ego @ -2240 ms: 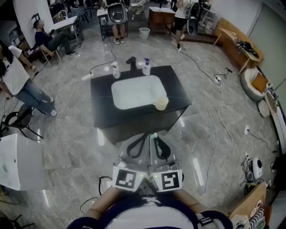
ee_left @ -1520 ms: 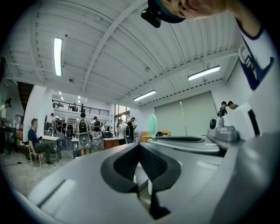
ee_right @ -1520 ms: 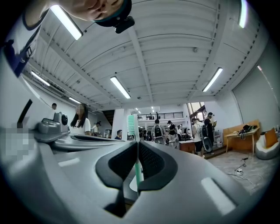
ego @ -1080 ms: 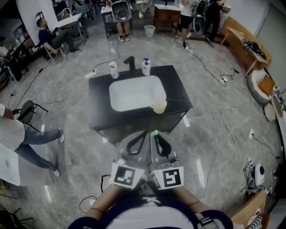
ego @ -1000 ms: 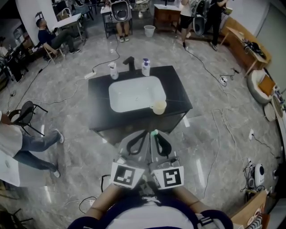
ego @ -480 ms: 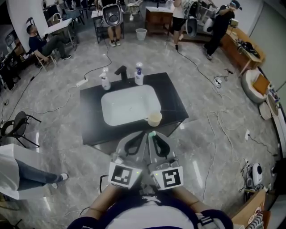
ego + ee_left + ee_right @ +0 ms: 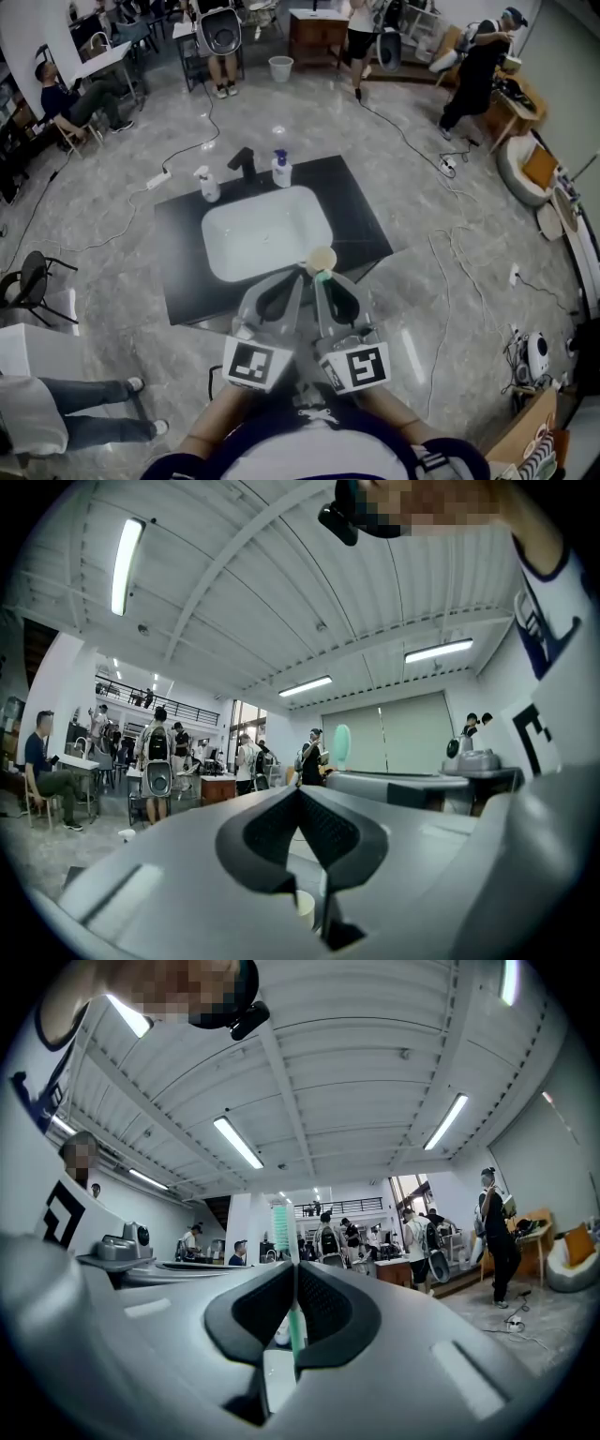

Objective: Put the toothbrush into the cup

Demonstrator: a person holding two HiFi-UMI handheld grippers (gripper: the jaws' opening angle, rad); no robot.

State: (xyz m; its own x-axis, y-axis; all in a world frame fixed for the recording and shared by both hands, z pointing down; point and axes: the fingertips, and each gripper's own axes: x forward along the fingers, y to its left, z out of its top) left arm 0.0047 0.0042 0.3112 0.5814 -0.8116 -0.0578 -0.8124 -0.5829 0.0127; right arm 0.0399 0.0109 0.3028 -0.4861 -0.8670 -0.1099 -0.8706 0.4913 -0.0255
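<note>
A pale cup [image 7: 321, 258] stands on the black counter [image 7: 361, 220] at the near right rim of the white basin [image 7: 267, 232]. My two grippers are held side by side just short of the counter's near edge. My right gripper [image 7: 318, 280] is shut on a green toothbrush [image 7: 322, 276], which stands upright between the pads [image 7: 296, 1330] with its head [image 7: 283, 1222] up. Its tip is close to the cup. My left gripper [image 7: 298, 278] is shut with nothing in it [image 7: 300, 794]; the cup [image 7: 303, 907] shows low beyond its jaws.
A dark faucet [image 7: 242, 161] and two pump bottles [image 7: 278, 170] [image 7: 208, 184] stand at the counter's far edge. Cables [image 7: 450, 272] trail over the marble floor. Several people sit or walk at the back and right; a person's legs [image 7: 84, 427] are at the lower left.
Both grippers have moved forward together to the counter, and the cup now lies right at their tips. The toothbrush stays gripped. People in the room have walked on.
</note>
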